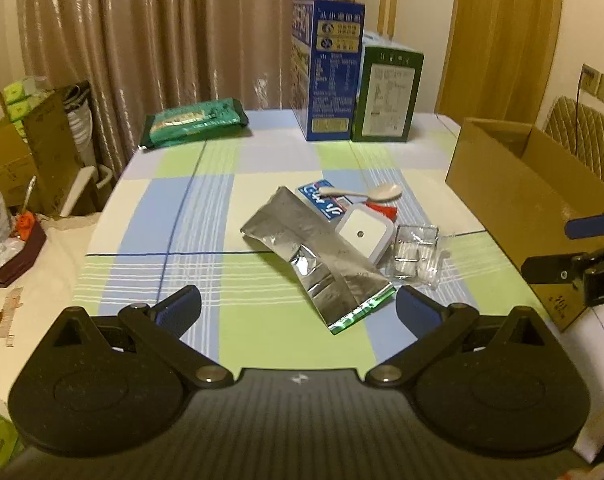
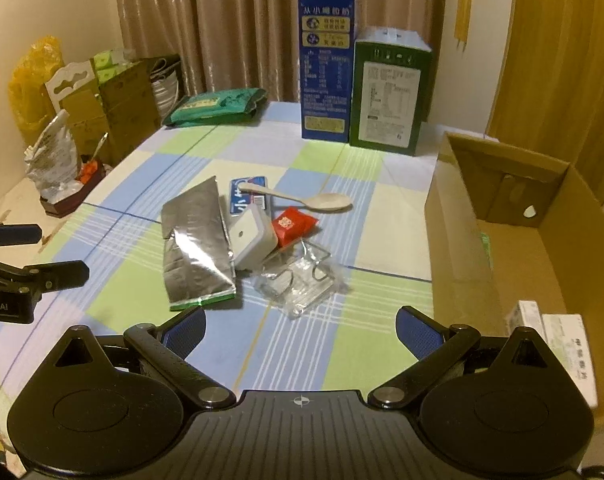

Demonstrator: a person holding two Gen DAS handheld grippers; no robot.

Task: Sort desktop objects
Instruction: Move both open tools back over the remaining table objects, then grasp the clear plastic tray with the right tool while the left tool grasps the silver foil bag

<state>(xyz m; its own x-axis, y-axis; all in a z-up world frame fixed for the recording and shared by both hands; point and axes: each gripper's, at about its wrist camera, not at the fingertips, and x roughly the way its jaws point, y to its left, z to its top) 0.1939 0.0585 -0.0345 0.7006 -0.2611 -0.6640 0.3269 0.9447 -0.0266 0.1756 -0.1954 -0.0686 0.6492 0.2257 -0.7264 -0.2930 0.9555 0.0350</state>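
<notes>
Cardboard box (image 2: 513,240) open, two white cartons (image 2: 557,344) inside, print unreadable. Left gripper (image 1: 298,308) and right gripper (image 2: 300,326) both spread wide, empty. "obot.AI" legible on left gripper's body.

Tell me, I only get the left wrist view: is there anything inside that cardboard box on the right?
Observer: Yes. The right wrist view looks into the cardboard box and shows two white cartons at its near end.
Operator: What's the red thing behind the white square gadget?
Observer: A small red packet, lying beside the white square gadget.
Operator: Are the right gripper's fingers holding anything?
Observer: No. The right gripper is open over the tablecloth, near the clear plastic wrapper.
</notes>
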